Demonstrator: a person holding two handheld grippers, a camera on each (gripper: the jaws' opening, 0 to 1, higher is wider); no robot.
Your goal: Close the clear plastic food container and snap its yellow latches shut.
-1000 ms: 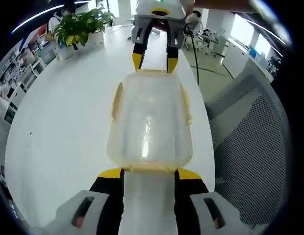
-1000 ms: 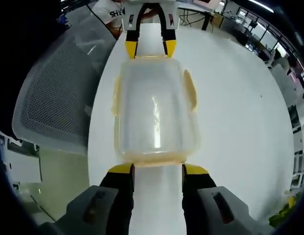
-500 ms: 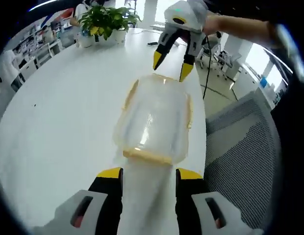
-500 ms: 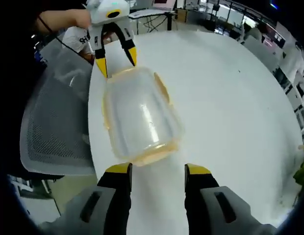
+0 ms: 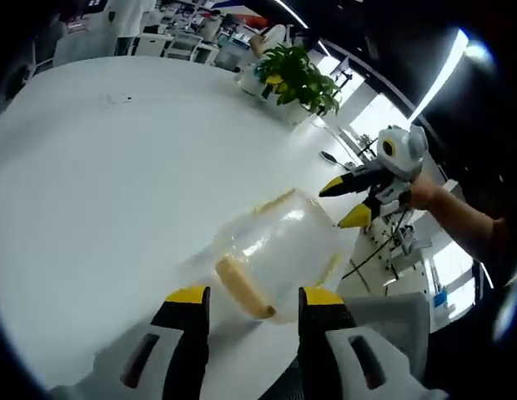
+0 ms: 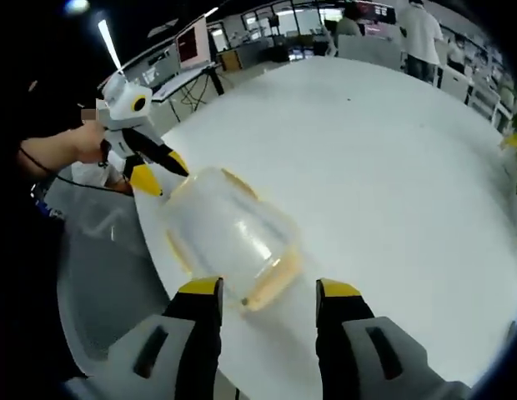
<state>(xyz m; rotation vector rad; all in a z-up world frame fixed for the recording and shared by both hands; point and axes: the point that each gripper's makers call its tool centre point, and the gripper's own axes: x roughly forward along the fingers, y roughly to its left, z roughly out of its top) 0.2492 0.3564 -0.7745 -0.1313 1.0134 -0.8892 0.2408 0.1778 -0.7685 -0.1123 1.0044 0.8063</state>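
- Container (image 5: 275,250), clear plastic with its lid on, lies on the white surface (image 5: 92,167) close to the edge nearest the mesh chair (image 6: 108,275); in the right gripper view the same container (image 6: 229,237) sits just beyond that view's own jaws.
- Yellow latches: one (image 5: 242,287) lies along the container's near end in the left gripper view, another shows as a thin strip (image 5: 275,200) on its far side; in the right gripper view one latch (image 6: 271,279) runs along the near end and another (image 6: 242,185) along the far side. Whether they are snapped down I cannot tell.
- Left tongs (image 5: 246,300) stand wide, both yellow-tipped jaws apart and empty, just short of the container's near end; from the right gripper view they (image 6: 154,171) appear beyond the container's far corner, held by a hand (image 6: 75,146).
- Right tongs (image 6: 267,293) are likewise spread and hold nothing, their tips flanking the container's near latch without a visible grip; in the left gripper view they (image 5: 346,200) hover just past the container's far side.
- Potted plant (image 5: 296,79) stands on the surface well beyond the container.
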